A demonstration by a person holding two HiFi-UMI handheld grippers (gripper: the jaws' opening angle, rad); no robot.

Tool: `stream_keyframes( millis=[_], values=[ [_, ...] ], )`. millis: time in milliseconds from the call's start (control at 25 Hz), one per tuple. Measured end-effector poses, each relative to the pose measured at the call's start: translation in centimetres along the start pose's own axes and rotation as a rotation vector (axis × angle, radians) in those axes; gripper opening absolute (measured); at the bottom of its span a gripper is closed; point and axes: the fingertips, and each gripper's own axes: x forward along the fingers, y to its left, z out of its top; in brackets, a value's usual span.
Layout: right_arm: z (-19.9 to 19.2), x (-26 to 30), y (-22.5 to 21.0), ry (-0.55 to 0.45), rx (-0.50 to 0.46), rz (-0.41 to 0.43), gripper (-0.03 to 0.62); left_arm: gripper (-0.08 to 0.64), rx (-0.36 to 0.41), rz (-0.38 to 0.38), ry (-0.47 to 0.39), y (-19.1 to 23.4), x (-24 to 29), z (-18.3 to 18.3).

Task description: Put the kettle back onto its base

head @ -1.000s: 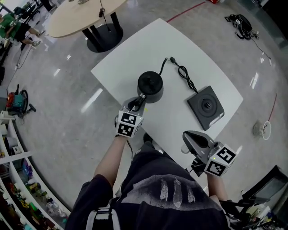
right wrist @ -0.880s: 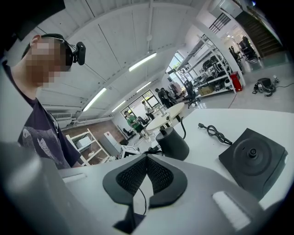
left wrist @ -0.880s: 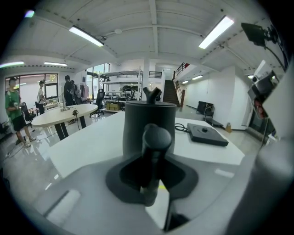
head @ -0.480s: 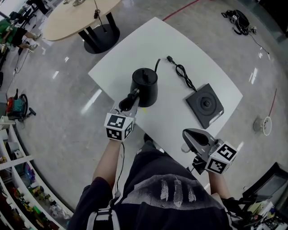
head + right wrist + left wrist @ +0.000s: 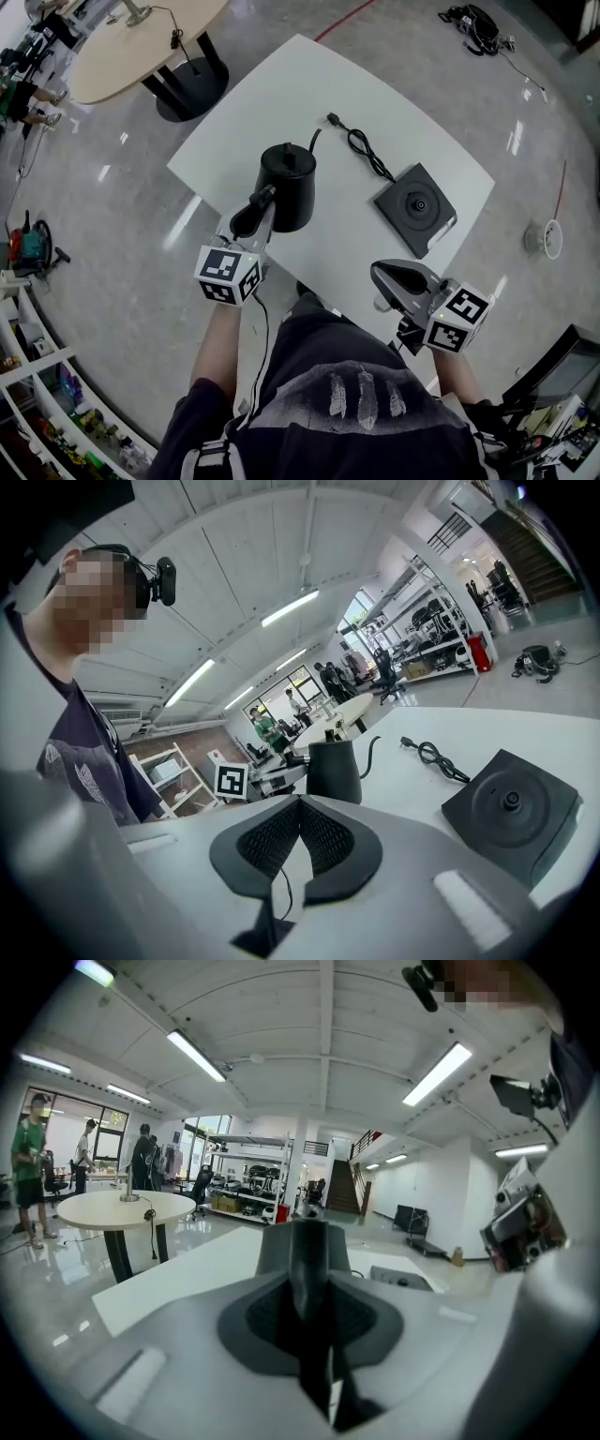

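Transfer step: left tongs [image 5: 251, 214] are gripping handle [image 5: 307, 1269] of matte black kettle [image 5: 289, 186]; right tongs [image 5: 389, 277] are resting closed, empty. Next: centring over square black base [image 5: 415, 208].

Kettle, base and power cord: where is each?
kettle [image 5: 291, 195]: head view, black body.
base [image 5: 412, 214]: head view, top plate.
power cord [image 5: 359, 145]: head view, coiled middle.

glossy grey floor [image 5: 122, 216]; round beige table [image 5: 141, 37] far left; white shelving [image 5: 33, 375] near left; ceiling strip lights [image 5: 195, 1054].
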Motion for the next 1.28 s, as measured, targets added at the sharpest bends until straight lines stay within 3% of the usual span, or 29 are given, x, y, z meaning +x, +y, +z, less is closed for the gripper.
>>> stream_keyframes(
  millis=[200,480,880,1280],
  values=[
    [0.3,-0.6,-0.7,-0.023,0.002,-0.018,0.002,0.054,0.059,-0.063,-0.048,-1.9,0.8,3.3],
    [0.2,-1.8,-1.6,-0.084,0.01,-0.069,0.002,0.054,0.027,-0.183,-0.106,-4.8,2.9,5.9],
    [0.0,-8.1,-4.5,-0.161,0.068,-0.163,0.002,0.054,0.094,-0.357,-0.102,-14.2,8.8,9.0],
    [-1.5,-11.8,-6.7,-0.226,0.123,-0.228,0.002,0.054,0.142,-0.456,-0.087,-20.6,13.5,8.8]
  ],
)
